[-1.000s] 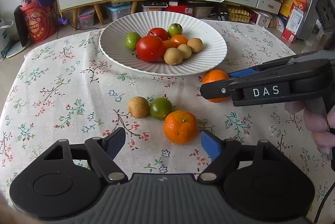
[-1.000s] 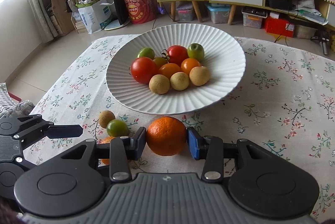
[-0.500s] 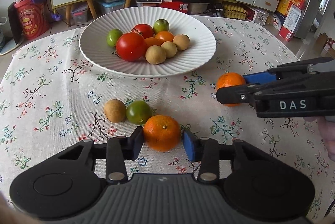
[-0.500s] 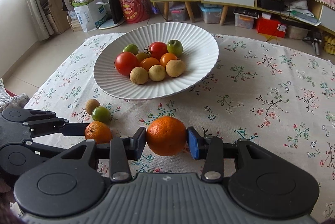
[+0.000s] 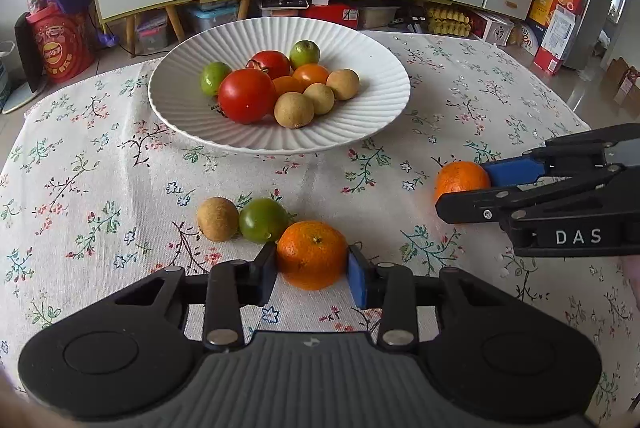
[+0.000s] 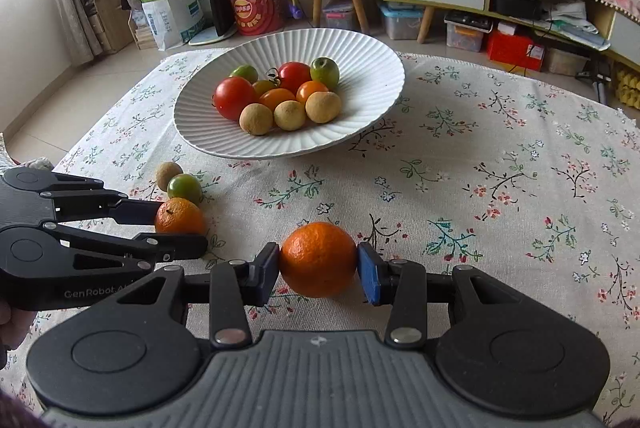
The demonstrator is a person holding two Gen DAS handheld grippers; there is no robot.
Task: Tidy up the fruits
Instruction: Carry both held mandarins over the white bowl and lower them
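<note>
The left gripper (image 5: pixel 312 274) has just been closing its jaws, and they now press on both sides of a round orange mandarin with a small green stem mark (image 5: pixel 312 254), which sits on the floral white tablecloth (image 5: pixel 100 188). Touching this mandarin at its far left is a small green round fruit (image 5: pixel 262 220), and just beside that lies a small brown round fruit (image 5: pixel 217 219).

The right gripper (image 6: pixel 318 274) is clamped narrow on a second round orange mandarin (image 6: pixel 318 258), with both pads against its skin (whether it rests on the cloth or hangs just above, I cannot tell).

The white ribbed ceramic plate (image 5: pixel 372 68) stands farther back, near the far edge of the table, well apart from both grippers. Its fruits, red, green, orange and brown, are gathered at the middle and left part, so the right side of the plate is bare. Between the plate's near rim and the two mandarins is open cloth.
</note>
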